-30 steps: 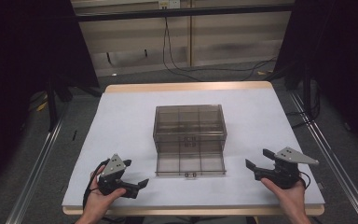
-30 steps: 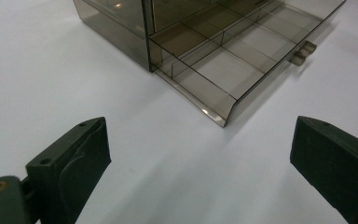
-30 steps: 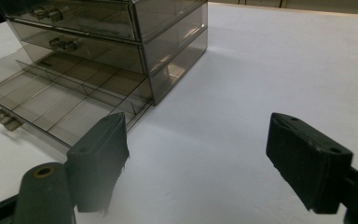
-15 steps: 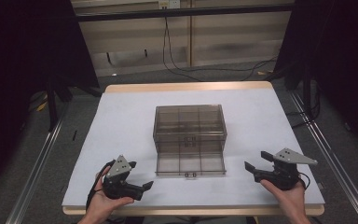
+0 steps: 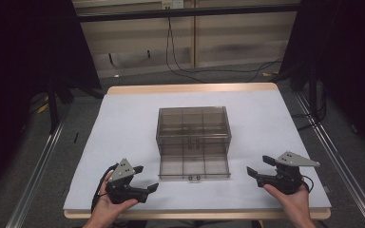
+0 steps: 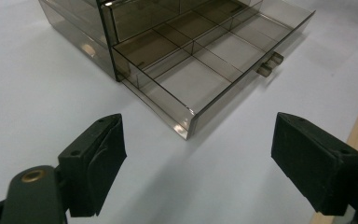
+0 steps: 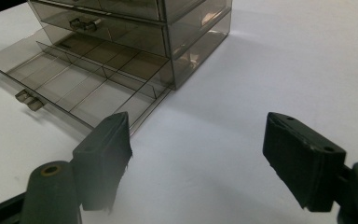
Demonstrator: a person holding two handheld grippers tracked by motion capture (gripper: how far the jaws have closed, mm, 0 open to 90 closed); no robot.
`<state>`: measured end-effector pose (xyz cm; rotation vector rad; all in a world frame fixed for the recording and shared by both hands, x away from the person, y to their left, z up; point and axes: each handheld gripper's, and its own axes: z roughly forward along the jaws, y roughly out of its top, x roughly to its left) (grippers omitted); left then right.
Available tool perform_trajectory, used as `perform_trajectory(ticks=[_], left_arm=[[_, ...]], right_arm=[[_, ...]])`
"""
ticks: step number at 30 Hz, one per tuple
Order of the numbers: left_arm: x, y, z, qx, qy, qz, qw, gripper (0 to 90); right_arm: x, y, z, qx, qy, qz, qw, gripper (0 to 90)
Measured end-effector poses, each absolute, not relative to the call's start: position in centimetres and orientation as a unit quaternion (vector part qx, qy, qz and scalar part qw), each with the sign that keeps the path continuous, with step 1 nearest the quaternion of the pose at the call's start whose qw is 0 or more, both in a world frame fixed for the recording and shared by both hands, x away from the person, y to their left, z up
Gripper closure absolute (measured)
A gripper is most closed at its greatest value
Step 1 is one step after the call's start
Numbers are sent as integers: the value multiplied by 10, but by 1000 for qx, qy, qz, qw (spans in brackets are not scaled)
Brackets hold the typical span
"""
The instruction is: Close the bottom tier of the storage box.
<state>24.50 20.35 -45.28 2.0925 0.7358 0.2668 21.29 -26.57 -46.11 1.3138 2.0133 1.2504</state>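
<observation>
White table top (image 5: 123, 123) with a pale wood edge, dark curtains on both sides, cables on the floor behind. Smoked-transparent drawer box (image 5: 193, 124) sits at the table's middle, front facing the person. Its bottom drawer (image 5: 195, 167) is pulled out toward the near edge, divided into compartments, nothing visible in them, small handle at the front centre. Upper drawer is pushed in. Left gripper (image 5: 140, 178) is held in the left hand (image 5: 107, 206) near the front left of the table, jaws pointing toward the drawer's near left corner, apart from it. Its jaws have just been closing a little but stand wide apart, nothing between them; left gripper view shows that corner of the drawer (image 6: 186, 126) ahead of the gap. Right gripper (image 5: 259, 166) is held in the right hand (image 5: 292, 202) at front right, near the drawer's right side, not touching. Its jaws are wide apart, empty, bare table between them in the right gripper view, drawer box (image 7: 186, 32) beyond.
</observation>
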Motion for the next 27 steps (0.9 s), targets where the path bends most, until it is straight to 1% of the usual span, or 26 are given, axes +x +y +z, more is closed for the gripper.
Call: perform_trajectory(ticks=[1,6,9,10,11,13,16,18,20,21,25,27], left_arm=[[244,202,-452,848,291,105,430,178],[241,197,-449,856,268,102,429,290],[241,196,-447,862,256,100,426,326],[241,194,-448,861,255,90,430,344],[241,194,-447,866,246,94,426,355],[241,191,-449,864,243,79,435,354],[239,188,-448,865,232,77,439,356],[238,187,-445,862,227,82,445,388],[238,186,-444,862,228,83,444,392],[240,184,-444,863,227,72,446,460],[240,180,-444,867,223,61,441,466],[238,179,-444,870,216,56,440,485]], right_arm=[[213,-265,-461,475,724,453,212,235],[213,-263,-462,472,729,451,205,230],[213,-262,-462,470,730,452,204,230],[214,-262,-462,469,731,452,205,230],[214,-261,-462,472,730,451,202,230],[214,-261,-462,472,730,451,202,230],[214,-261,-463,470,732,451,200,231],[214,-261,-462,470,732,450,200,231],[214,-261,-463,470,732,451,199,231],[214,-261,-463,472,731,451,199,231],[213,-260,-462,470,732,447,208,238],[213,-260,-461,471,731,448,207,236]])
